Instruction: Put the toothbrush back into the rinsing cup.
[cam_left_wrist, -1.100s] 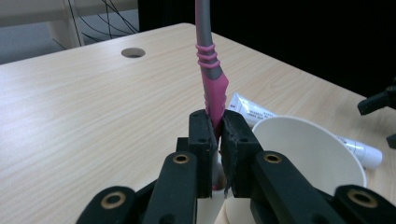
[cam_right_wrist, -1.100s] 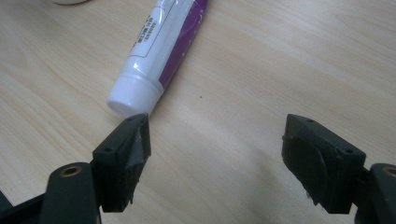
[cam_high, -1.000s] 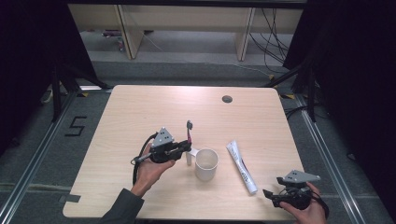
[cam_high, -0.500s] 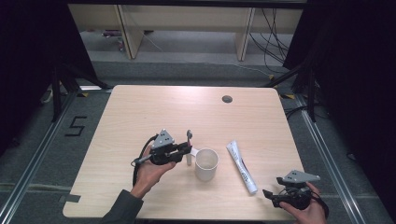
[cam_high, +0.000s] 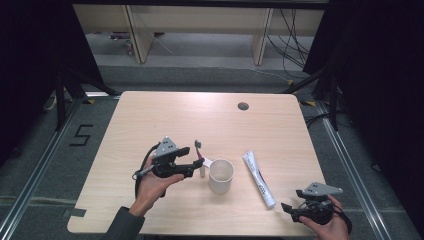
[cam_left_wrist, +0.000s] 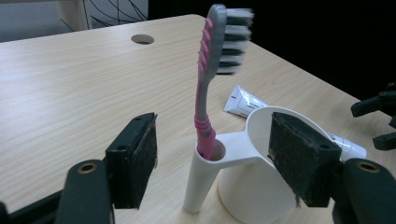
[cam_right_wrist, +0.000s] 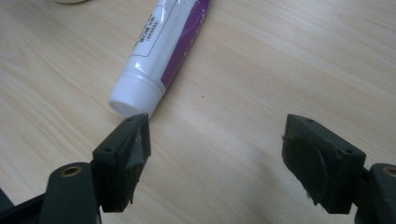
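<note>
Your left tongs (cam_left_wrist: 210, 154) gape wide, flanking toothbrush (cam_left_wrist: 210, 79) standing upright in cup (cam_left_wrist: 252, 177) side holder, mid table (cam_high: 150, 115); likely just released. Right tongs (cam_right_wrist: 215, 158) apart too, idle near toothpaste tube (cam_right_wrist: 163, 46) cap, ready to grab.
</note>
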